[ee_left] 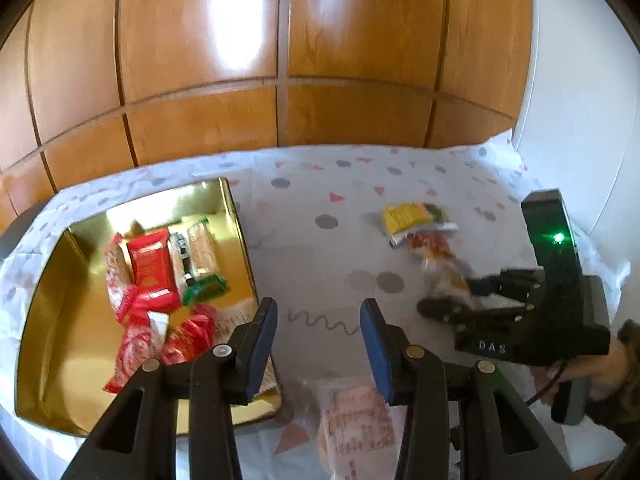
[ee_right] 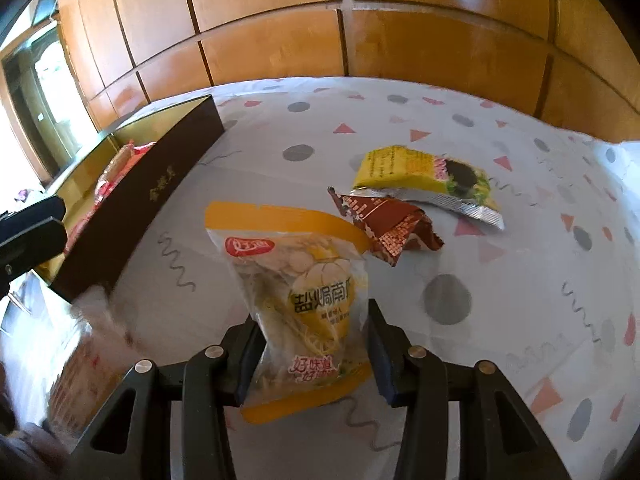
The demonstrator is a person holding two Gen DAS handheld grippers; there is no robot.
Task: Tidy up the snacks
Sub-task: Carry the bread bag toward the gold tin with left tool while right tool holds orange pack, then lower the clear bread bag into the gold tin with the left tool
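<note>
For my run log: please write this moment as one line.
right gripper: shut on yellow snack bag | left gripper: empty | tin: holds snacks | tablecloth: two packets loose

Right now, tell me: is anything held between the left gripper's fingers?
No, the left gripper has only bare tablecloth showing between its blue fingers, no snack there.

Two wrist cameras look steeply down, close over the table (ee_left: 320,208). Both views share the tin (ee_left: 240,224) and yellow packet (ee_right: 404,168).
</note>
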